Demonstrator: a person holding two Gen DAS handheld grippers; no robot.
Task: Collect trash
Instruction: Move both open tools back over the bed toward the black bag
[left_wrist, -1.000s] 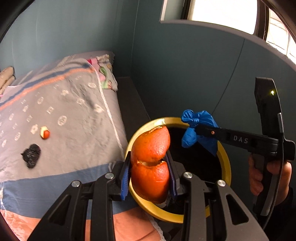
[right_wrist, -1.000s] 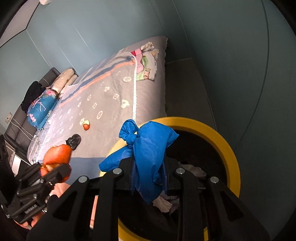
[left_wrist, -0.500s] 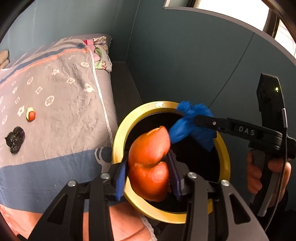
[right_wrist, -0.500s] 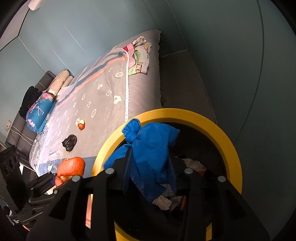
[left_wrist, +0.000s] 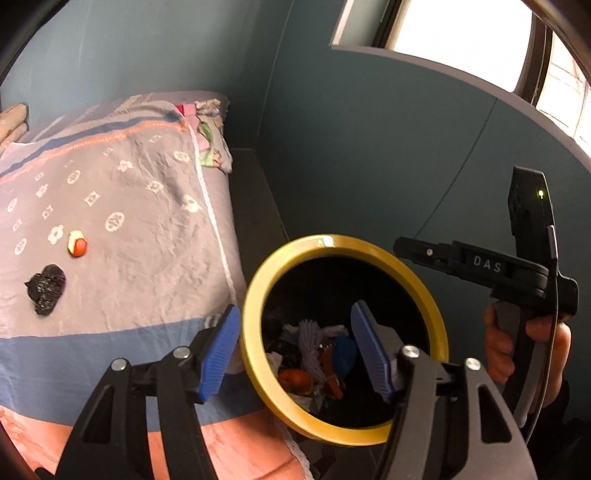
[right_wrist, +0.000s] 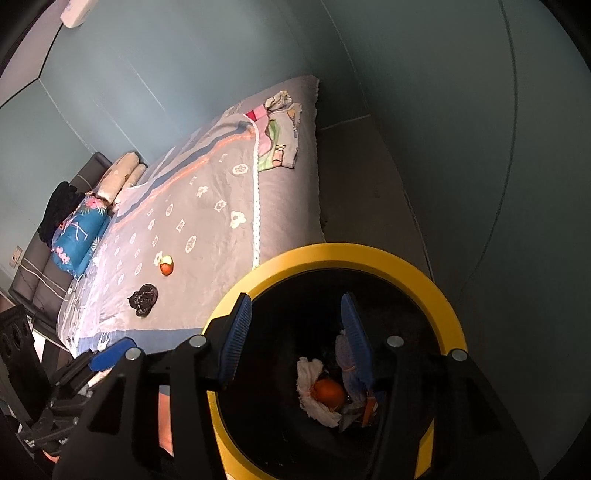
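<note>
Orange peel (left_wrist: 295, 380) in bin (left_wrist: 417, 284) — below opening, empty left gripper (left_wrist: 295, 349)

Both wrist views look steeply down, close above the yellow-rimmed bin (left_wrist: 258, 291) (right_wrist: 447, 306), sharing the bed (left_wrist: 147, 221) (right_wrist: 221, 199) beside it.

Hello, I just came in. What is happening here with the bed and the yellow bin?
A person holds a gripper in each hand over a yellow-rimmed trash bin beside the bed. The jaws of the left gripper and the right gripper are opening, with nothing between them. An orange peel and crumpled tissue lie in the bin. Two pieces remain on the bedspread: a small orange-and-white scrap and a crumpled black wrapper.
</note>
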